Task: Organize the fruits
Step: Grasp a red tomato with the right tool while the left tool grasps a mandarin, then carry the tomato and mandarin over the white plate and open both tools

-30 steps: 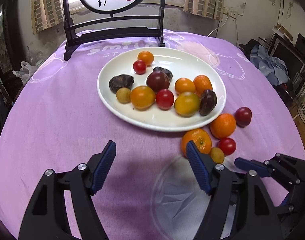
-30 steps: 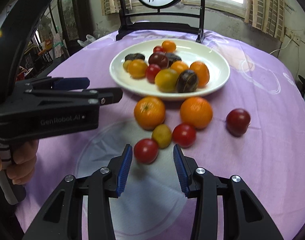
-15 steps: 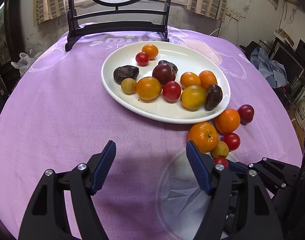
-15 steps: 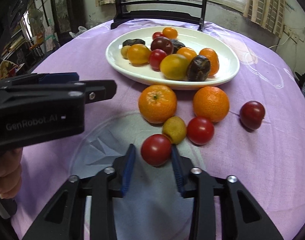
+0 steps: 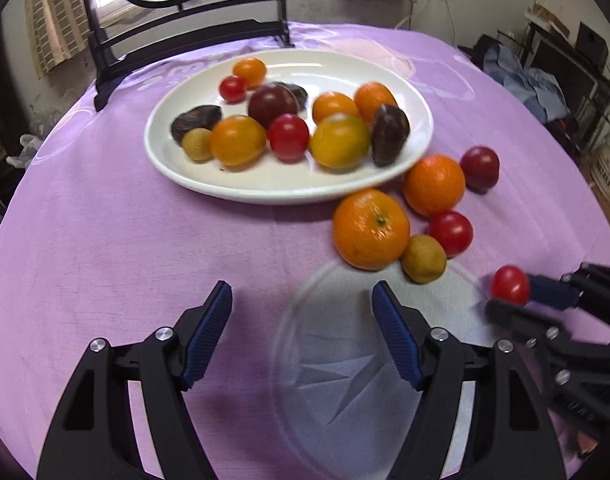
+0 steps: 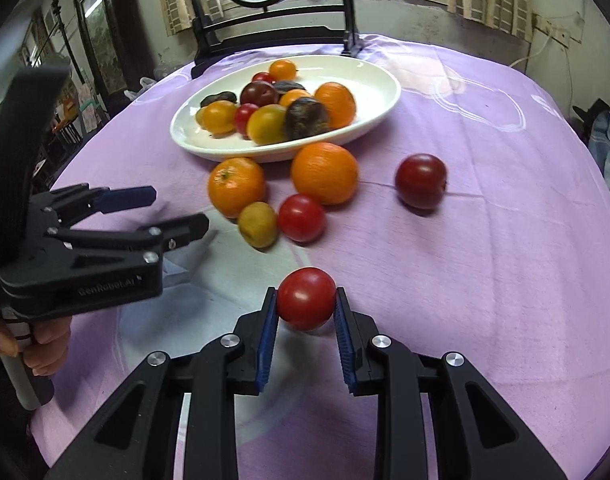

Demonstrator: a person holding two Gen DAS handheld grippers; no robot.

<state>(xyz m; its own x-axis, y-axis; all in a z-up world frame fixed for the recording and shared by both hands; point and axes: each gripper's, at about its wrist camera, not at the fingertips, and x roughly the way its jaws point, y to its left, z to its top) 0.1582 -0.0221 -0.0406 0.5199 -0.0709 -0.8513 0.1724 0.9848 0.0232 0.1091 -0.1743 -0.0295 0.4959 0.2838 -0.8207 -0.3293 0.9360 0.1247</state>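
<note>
The right gripper (image 6: pixel 306 305) was clamped on a small red tomato (image 6: pixel 306 298), its blue pads pressed against both sides of the glossy, round fruit, held near the front of the purple tablecloth (image 6: pixel 485 272); whether the tomato touched the cloth could not be told. The left gripper (image 5: pixel 301 334) hung with its jaws spread wide and nothing between them, over a pale printed circle on the cloth. Just beyond the held tomato lay loose fruit: a yellowish plum (image 6: pixel 257 224) touching a second red tomato (image 6: pixel 301 217), two oranges (image 6: pixel 236 186) (image 6: pixel 325 173) behind them against the rim of the white plate (image 6: pixel 379 100), and a dark red plum (image 6: pixel 421 180) apart to the right. The plate held a heap of orange, red, yellow and dark fruit, some hidden behind others, blurred in the left wrist view. A black stand (image 6: pixel 273 36) with a round painted panel stood at the far edge, its top cut off.
</note>
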